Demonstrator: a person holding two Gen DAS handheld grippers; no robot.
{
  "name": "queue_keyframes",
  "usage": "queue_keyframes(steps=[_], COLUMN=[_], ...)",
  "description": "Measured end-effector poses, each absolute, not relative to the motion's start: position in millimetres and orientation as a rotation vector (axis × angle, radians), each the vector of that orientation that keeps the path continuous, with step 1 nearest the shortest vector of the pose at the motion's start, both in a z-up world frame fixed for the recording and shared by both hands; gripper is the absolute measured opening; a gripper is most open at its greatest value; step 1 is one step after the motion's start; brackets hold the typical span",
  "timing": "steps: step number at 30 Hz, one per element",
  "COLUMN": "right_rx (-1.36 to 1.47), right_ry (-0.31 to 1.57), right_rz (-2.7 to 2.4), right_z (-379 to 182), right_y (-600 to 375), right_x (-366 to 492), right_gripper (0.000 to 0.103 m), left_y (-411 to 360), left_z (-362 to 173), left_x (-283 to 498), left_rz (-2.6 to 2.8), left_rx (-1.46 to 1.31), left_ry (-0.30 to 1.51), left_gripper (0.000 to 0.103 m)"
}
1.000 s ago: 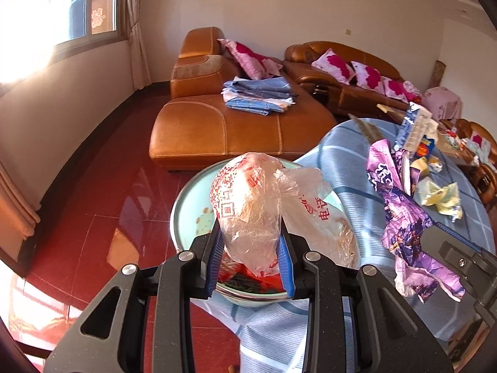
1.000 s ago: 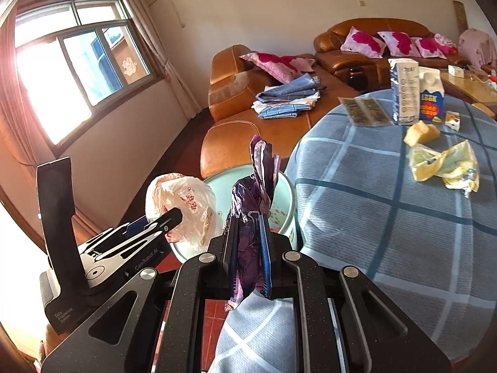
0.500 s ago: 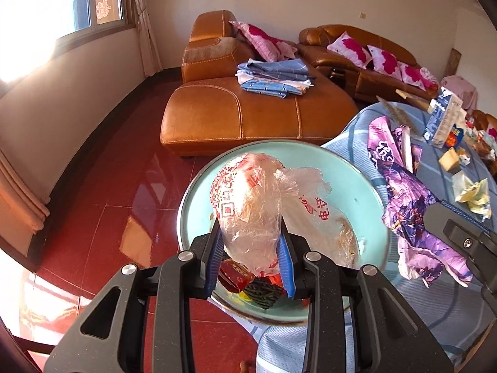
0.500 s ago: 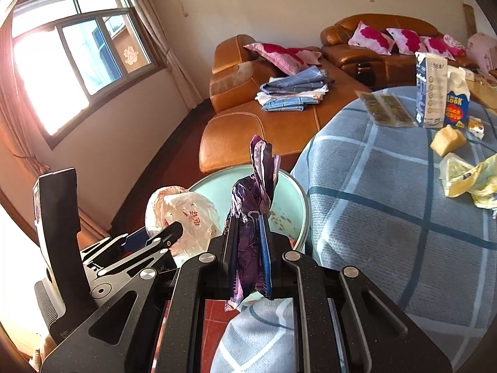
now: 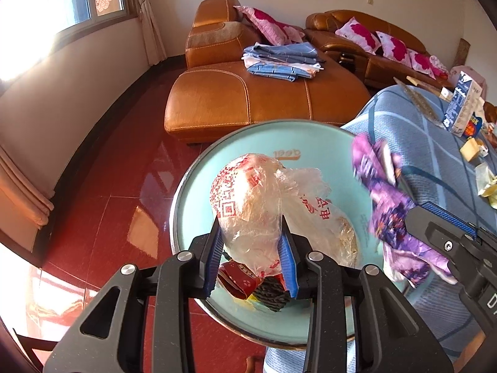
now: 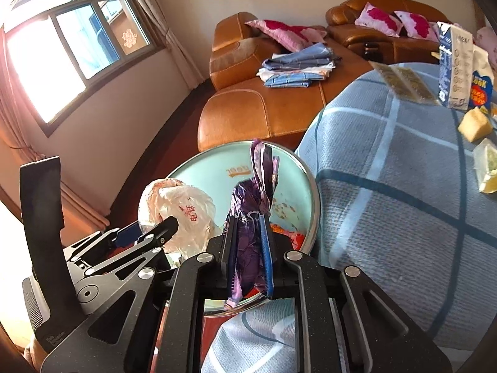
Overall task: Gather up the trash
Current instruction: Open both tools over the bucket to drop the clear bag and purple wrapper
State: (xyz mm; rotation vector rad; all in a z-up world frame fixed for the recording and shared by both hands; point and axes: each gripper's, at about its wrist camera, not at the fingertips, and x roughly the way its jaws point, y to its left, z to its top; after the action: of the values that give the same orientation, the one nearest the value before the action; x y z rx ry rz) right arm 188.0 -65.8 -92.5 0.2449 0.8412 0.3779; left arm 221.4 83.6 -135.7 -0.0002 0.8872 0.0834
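Clamped between the blue pads of the left gripper (image 5: 252,256): a crumpled clear plastic bag (image 5: 261,208) with red print, bulging up and out beyond the fingertips, jaws just eased a little wider yet pressing on it. Hanging directly over the open mouth of a pale turquoise trash bin (image 5: 198,192), with red and dark wrappers lying at the bottom under the bag. To the right, between the pads of the right gripper (image 6: 250,255), a crinkled purple wrapper (image 6: 253,205), standing up tall past the fingertips, its lower end drooping below; jaws just widened slightly, the foil touching both pads. Held above the near right part of the bin's rim, just beside the table edge. Farther right, a round table under a blue checked cloth (image 6: 388,192), carrying a blue-and-white carton (image 6: 452,68), a yellow wedge (image 6: 475,127) and crumpled yellowish paper. Underneath, glossy red floor tiles (image 5: 102,186). Far across the room, an orange leather sofa (image 5: 248,99) with folded blue cloths (image 5: 279,60) and pink cushions; at far left, a sunlit window (image 6: 62,49).
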Motion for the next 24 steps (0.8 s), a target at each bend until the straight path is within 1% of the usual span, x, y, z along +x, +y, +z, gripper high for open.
queue_keyframes(steps=[3,4,5,6,8,9,11,12,13,14,15,16,17,20,22,24], right_rx=[0.269,0.274,0.279,0.287,0.306,0.315,0.329,0.333,0.337,0.337,0.332,0.325,0.318,0.327,0.343,0.354], right_ry=[0.839,0.835,0.83,0.824,0.809,0.799,0.778,0.77,0.755,0.746,0.726,0.715,0.704,0.686,0.682,0.681], right_rz=[0.378,0.376,0.373,0.37,0.363,0.354,0.332,0.322,0.306,0.294,0.269,0.254,0.239,0.202,0.178,0.154], right_z=[-93.3,-92.2,-90.6,-88.5,-83.9,-80.9,-75.1,-72.8,-69.9,-68.1,-65.3,-63.6,-61.6,-58.1,-58.2,-58.5], right_y=[-71.0,-73.2,-75.5,-78.8,-85.1,-89.2,-97.6,-100.3,-105.0,-106.8,-111.0,-113.1,-115.8,-128.7,-138.4,-147.7], right_x=[186.9,185.8,184.7,182.5,179.1,175.7,167.7,164.4,158.8,155.9,149.2,146.1,142.4,130.4,125.0,120.7], right_gripper=[0.023,0.026,0.026,0.026,0.026,0.026,0.026,0.027,0.032,0.04,0.043,0.046,0.047,0.051,0.051,0.055], left_y=[83.8,84.2,84.2,84.5,85.5,85.3,85.1,84.4,83.1,81.1,80.4,77.2,74.6,66.2,60.3,53.0], left_z=[-138.3,-139.1,-139.0,-138.5,-137.6,-136.2,-133.5,-131.3,-128.7,-126.2,-124.3,-121.5,-120.0,-114.2,-110.6,-107.6], left_x=[223.1,222.7,222.5,222.3,221.7,220.5,217.1,215.4,212.9,209.6,206.2,202.7,200.1,189.2,182.4,175.3], left_rz=[0.091,0.094,0.102,0.106,0.114,0.12,0.128,0.133,0.139,0.144,0.147,0.151,0.153,0.156,0.15,0.134], left_rx=[0.002,0.002,0.004,0.004,0.007,0.01,0.011,0.009,0.008,0.008,0.008,0.011,0.015,0.025,0.026,0.025], left_ry=[0.891,0.891,0.89,0.888,0.881,0.876,0.868,0.863,0.856,0.849,0.843,0.834,0.828,0.812,0.805,0.8], left_gripper=[0.035,0.038,0.044,0.047,0.056,0.057,0.065,0.067,0.072,0.078,0.082,0.087,0.091,0.096,0.097,0.097])
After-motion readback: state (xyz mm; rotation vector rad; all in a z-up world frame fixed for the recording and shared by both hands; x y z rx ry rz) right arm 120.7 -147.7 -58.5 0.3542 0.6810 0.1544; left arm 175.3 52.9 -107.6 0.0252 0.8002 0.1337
